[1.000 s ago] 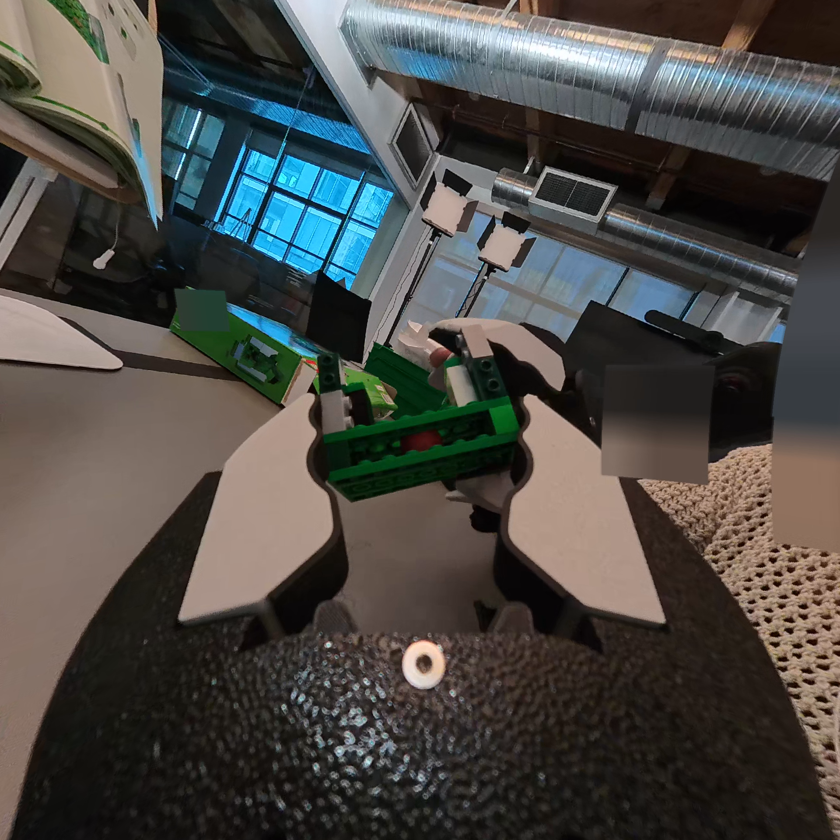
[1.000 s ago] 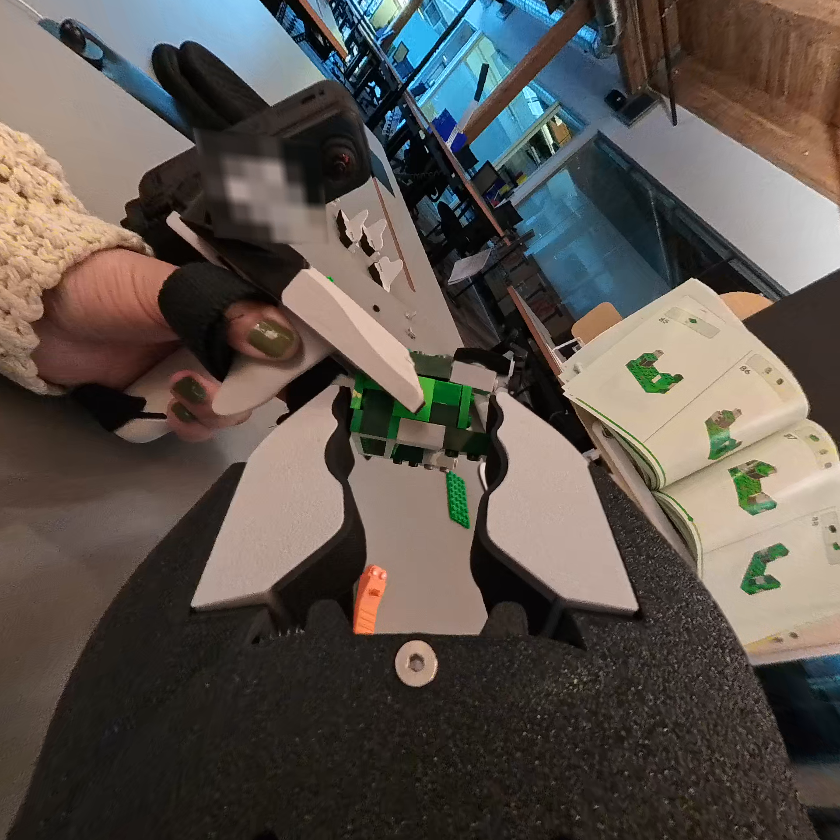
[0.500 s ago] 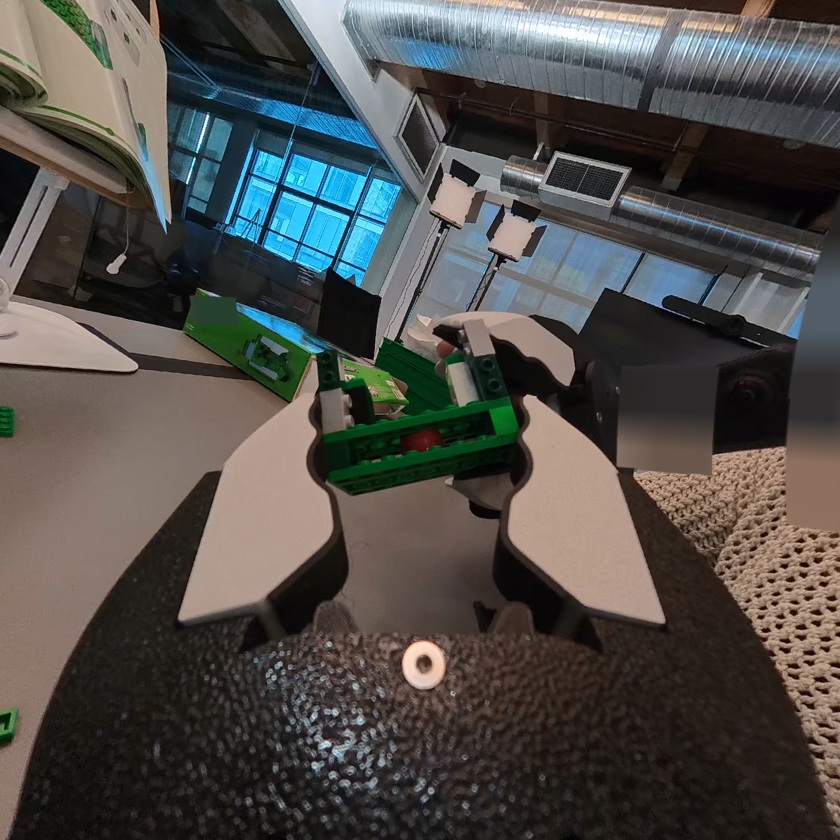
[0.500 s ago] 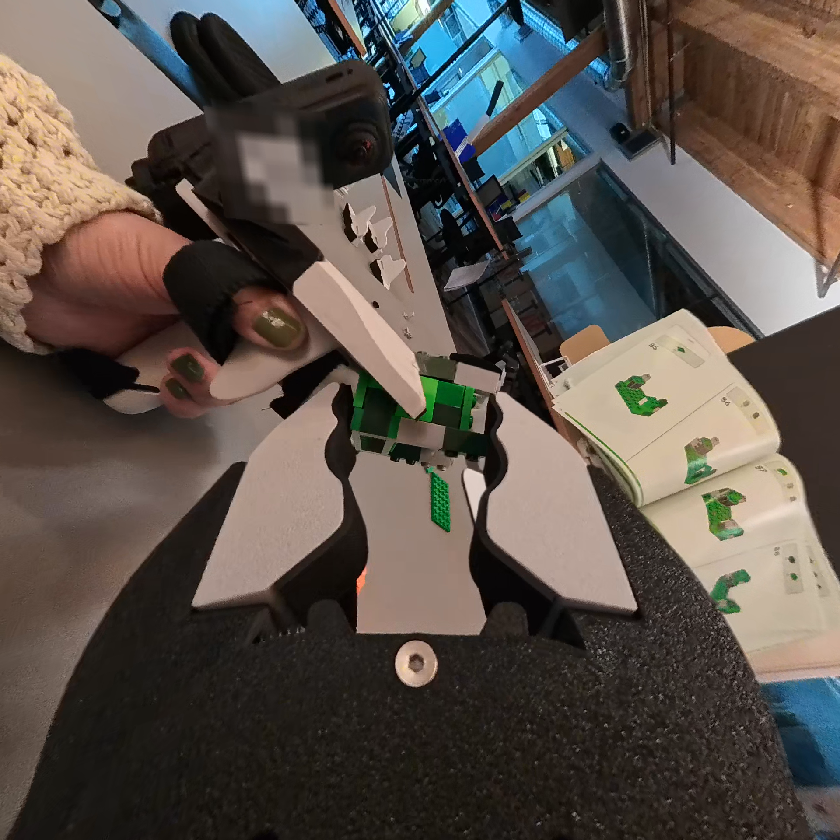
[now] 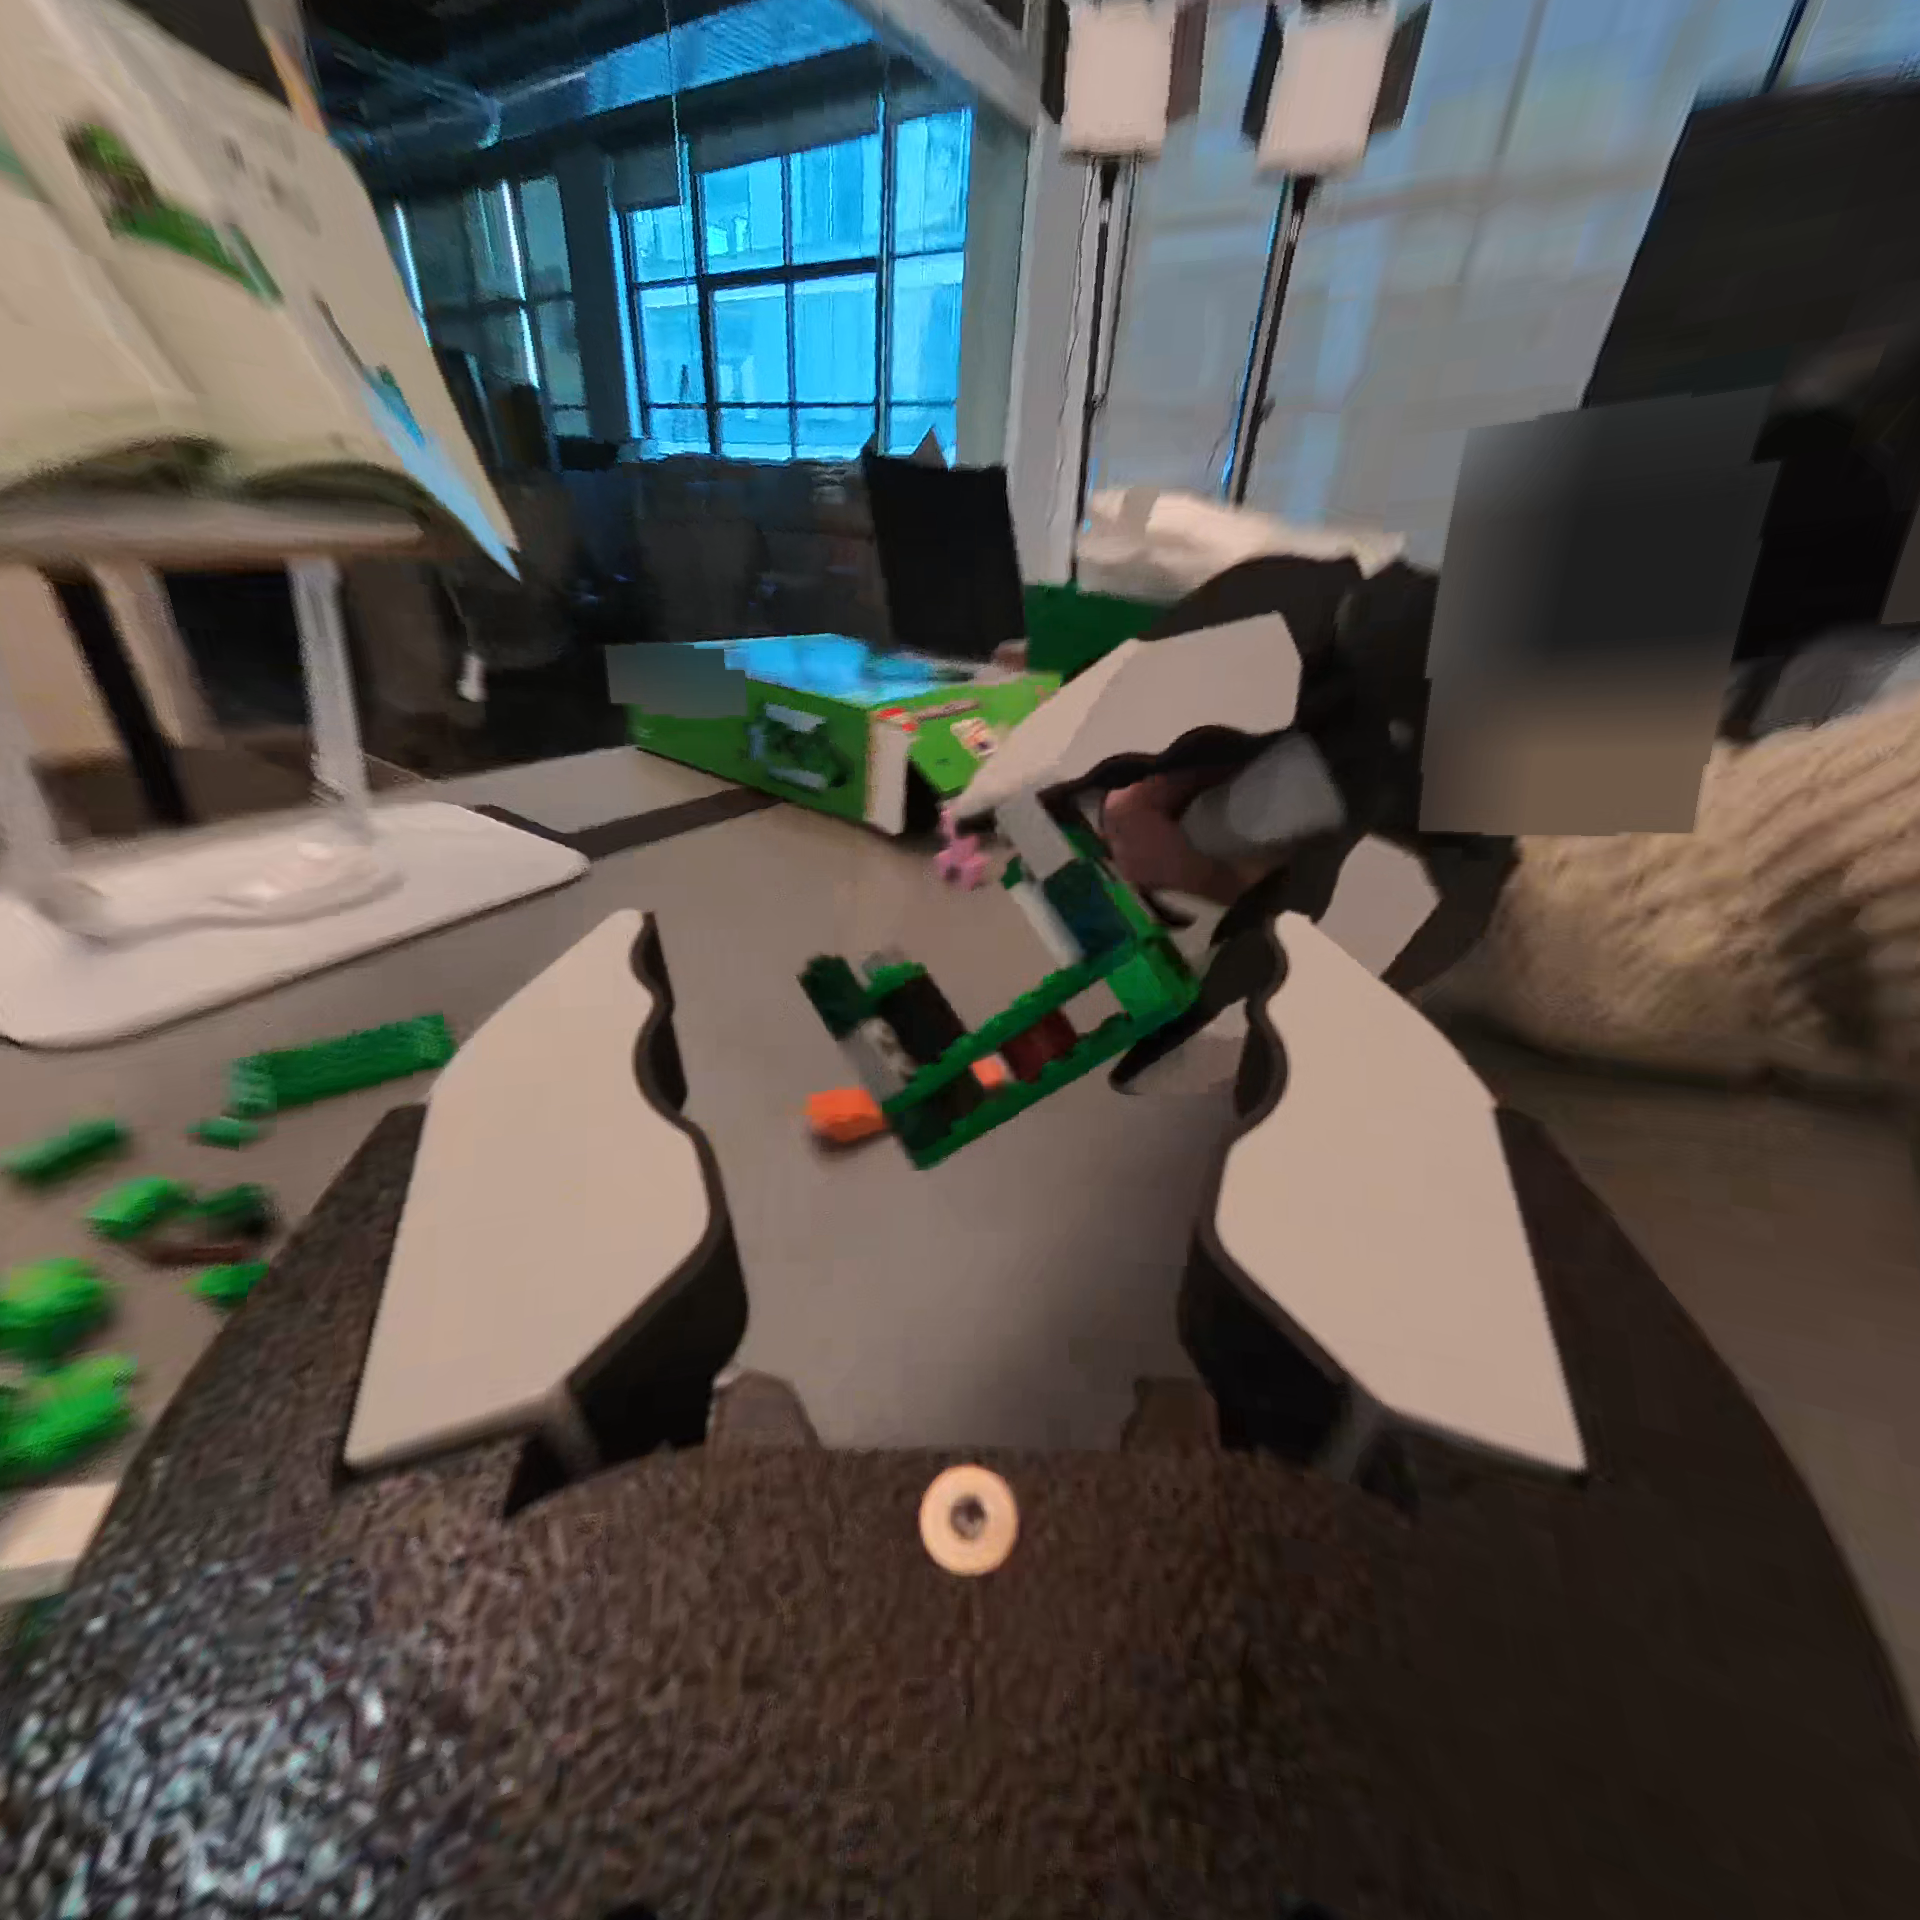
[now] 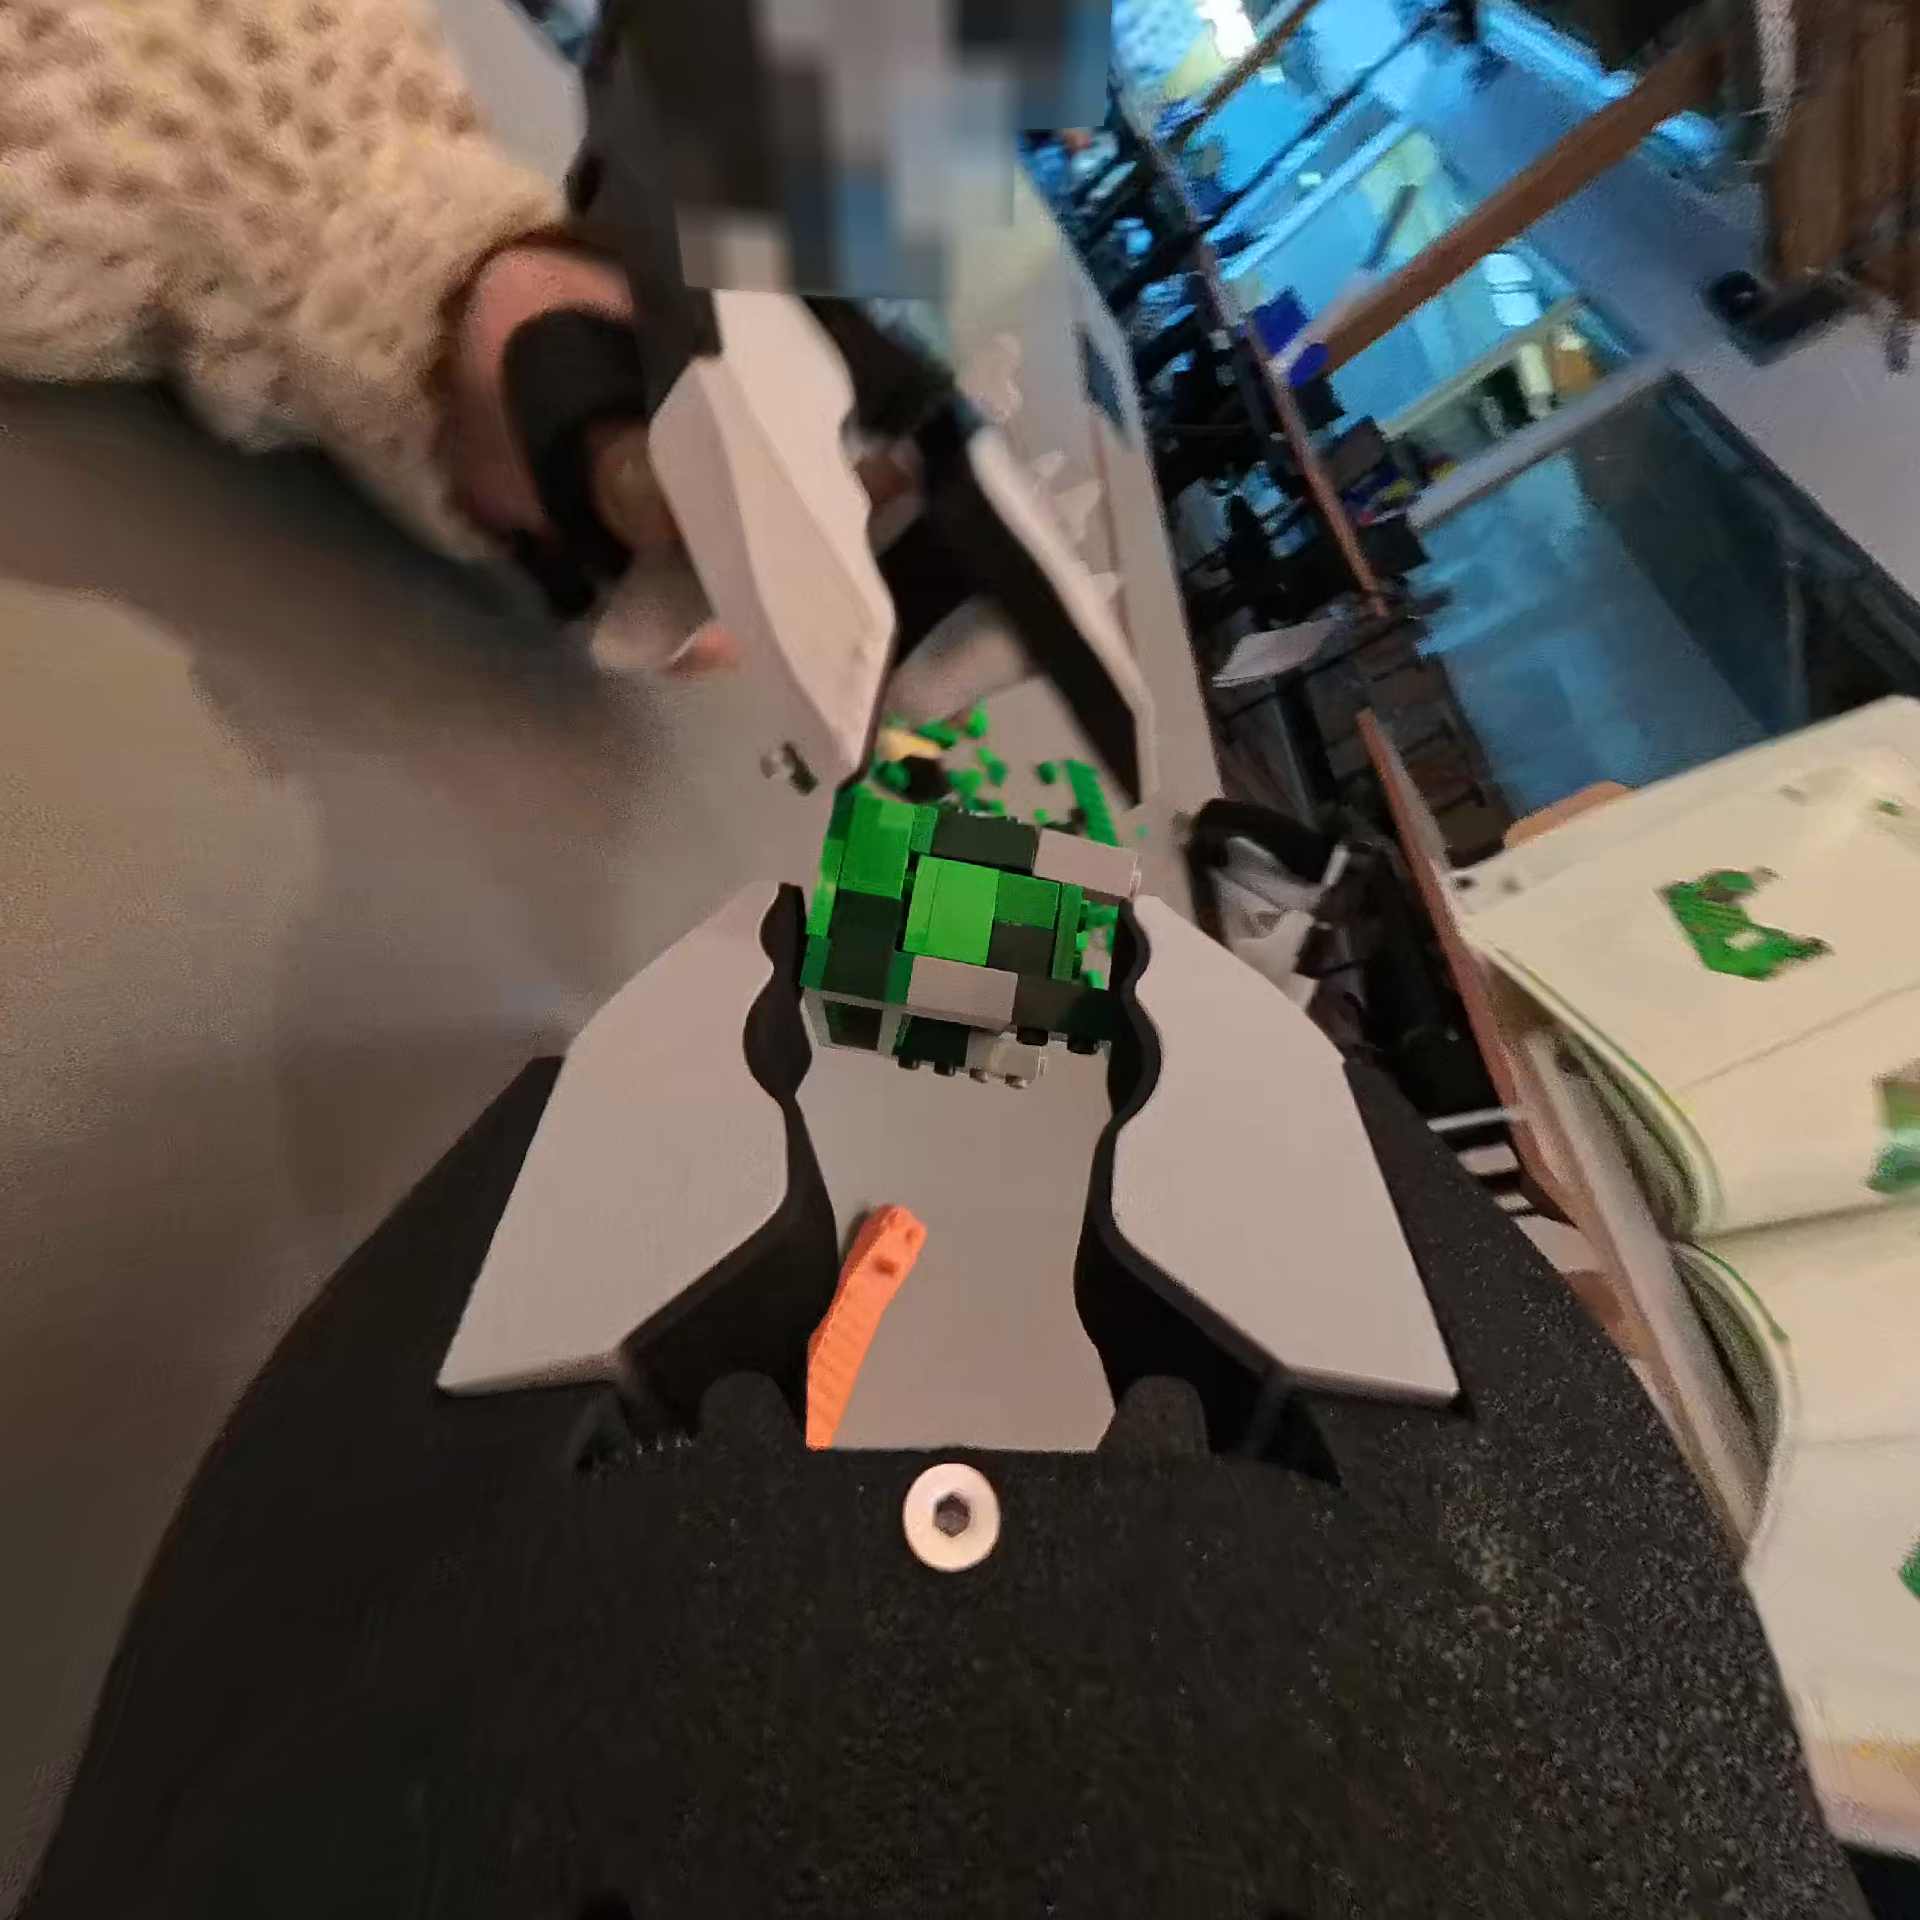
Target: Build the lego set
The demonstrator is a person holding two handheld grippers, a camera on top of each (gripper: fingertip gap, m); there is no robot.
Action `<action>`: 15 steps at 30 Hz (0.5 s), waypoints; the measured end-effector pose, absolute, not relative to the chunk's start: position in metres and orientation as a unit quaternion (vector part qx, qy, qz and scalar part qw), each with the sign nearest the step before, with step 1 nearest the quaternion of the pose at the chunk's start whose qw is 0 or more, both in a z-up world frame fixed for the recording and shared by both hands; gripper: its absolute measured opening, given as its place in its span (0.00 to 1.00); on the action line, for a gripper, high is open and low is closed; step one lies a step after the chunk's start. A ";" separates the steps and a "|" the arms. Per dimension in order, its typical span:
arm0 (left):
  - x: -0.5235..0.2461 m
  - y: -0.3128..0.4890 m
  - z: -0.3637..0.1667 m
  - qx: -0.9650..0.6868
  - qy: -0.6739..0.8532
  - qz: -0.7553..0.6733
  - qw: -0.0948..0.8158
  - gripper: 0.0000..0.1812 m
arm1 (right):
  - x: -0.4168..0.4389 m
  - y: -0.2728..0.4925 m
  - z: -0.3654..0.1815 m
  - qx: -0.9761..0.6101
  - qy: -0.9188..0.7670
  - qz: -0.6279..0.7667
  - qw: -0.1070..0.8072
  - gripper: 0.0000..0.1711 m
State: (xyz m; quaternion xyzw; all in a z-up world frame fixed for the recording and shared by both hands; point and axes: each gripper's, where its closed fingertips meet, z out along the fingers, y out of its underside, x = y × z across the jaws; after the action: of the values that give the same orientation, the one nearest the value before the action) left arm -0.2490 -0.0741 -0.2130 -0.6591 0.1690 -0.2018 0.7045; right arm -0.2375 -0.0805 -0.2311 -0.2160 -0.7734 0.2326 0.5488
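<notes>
The green lego build (image 6: 966,935), a blocky piece with white and dark bricks, sits between my right gripper's (image 6: 956,914) fingers, which are shut on it. In the left wrist view the build (image 5: 997,1029) hangs tilted just above the grey table, gripped at its right end by the right gripper's white finger (image 5: 1143,707). My left gripper (image 5: 961,930) is open wide and empty, a short way back from the build. Its fingers (image 6: 790,540) show at the upper left of the right wrist view, above the build.
An orange piece (image 5: 842,1112) lies by the build's low end; it also shows in the right wrist view (image 6: 862,1320). Loose green bricks (image 5: 62,1299) and a green plate (image 5: 343,1060) lie left. An instruction booklet (image 6: 1714,987) stands on a white stand (image 5: 260,894). A green box (image 5: 790,727) is behind. Left and right tips are no more than a few centimetres apart.
My left gripper has opened, let go of the build and drawn back. The right gripper now holds the build alone, tilted and lower toward the table.
</notes>
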 end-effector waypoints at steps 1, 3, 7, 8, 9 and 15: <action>-0.250 -0.077 -0.215 -0.661 0.207 -0.153 0.705 0.58 | -0.236 -0.080 -0.239 -0.201 -0.788 0.229 0.535 0.33; -0.246 -0.082 -0.226 -0.664 0.284 -0.065 0.689 0.55 | -0.233 -0.080 -0.254 -0.176 -0.809 0.224 0.514 0.33; -0.228 -0.084 -0.253 -0.666 0.389 0.026 0.636 0.52 | -0.230 -0.084 -0.277 -0.155 -0.835 0.229 0.476 0.33; -0.225 -0.084 -0.261 -0.668 0.408 0.039 0.621 0.51 | -0.230 -0.084 -0.281 -0.153 -0.838 0.226 0.472 0.33; -0.222 -0.084 -0.267 -0.669 0.424 0.051 0.608 0.50 | -0.228 -0.086 -0.284 -0.146 -0.843 0.224 0.467 0.33; -0.213 -0.086 -0.277 -0.653 0.463 0.083 0.594 0.38 | -0.228 -0.087 -0.285 -0.130 -0.844 0.225 0.469 0.33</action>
State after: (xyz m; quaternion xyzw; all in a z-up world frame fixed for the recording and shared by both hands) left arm -0.2130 -0.0855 -0.2770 -0.6527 0.4630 0.0830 0.5940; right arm -0.2275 -0.0871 -0.2854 -0.1298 -0.8440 0.2255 0.4689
